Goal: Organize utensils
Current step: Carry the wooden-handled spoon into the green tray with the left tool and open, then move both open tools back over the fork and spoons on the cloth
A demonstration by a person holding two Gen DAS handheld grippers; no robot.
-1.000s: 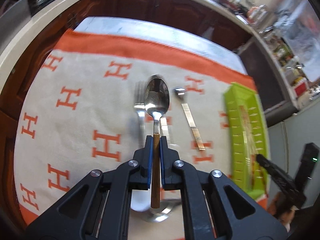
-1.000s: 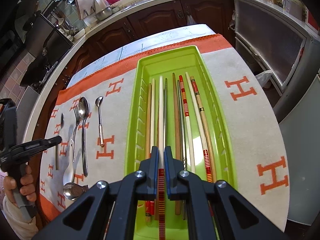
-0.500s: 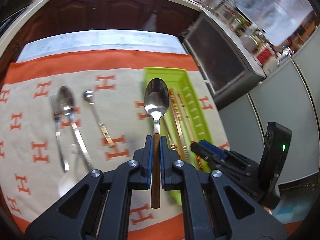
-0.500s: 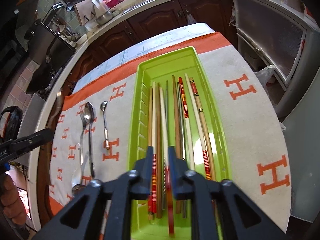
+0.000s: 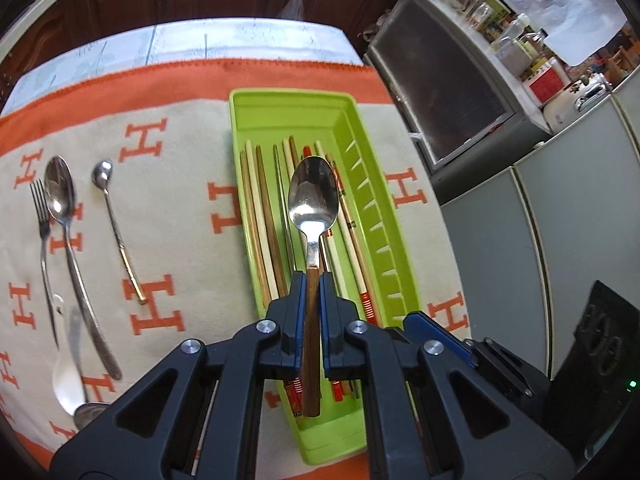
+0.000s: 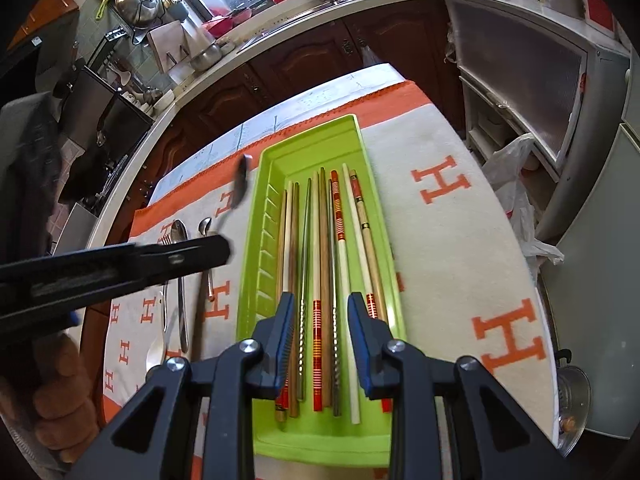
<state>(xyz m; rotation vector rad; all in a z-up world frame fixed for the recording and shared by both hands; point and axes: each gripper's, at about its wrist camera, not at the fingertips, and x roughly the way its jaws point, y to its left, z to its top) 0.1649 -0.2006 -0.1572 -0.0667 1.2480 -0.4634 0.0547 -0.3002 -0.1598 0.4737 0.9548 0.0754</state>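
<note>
Left wrist view, frame centre: my left claw clamps a wood-handled spoon, its shiny steel bowl over the green tray.

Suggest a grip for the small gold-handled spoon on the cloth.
Take the small spoon at mid-handle, coming from above with jaws across the shaft. It lies flat on the cloth, clear of the large spoon beside it; the handle is thin and straight.
</note>
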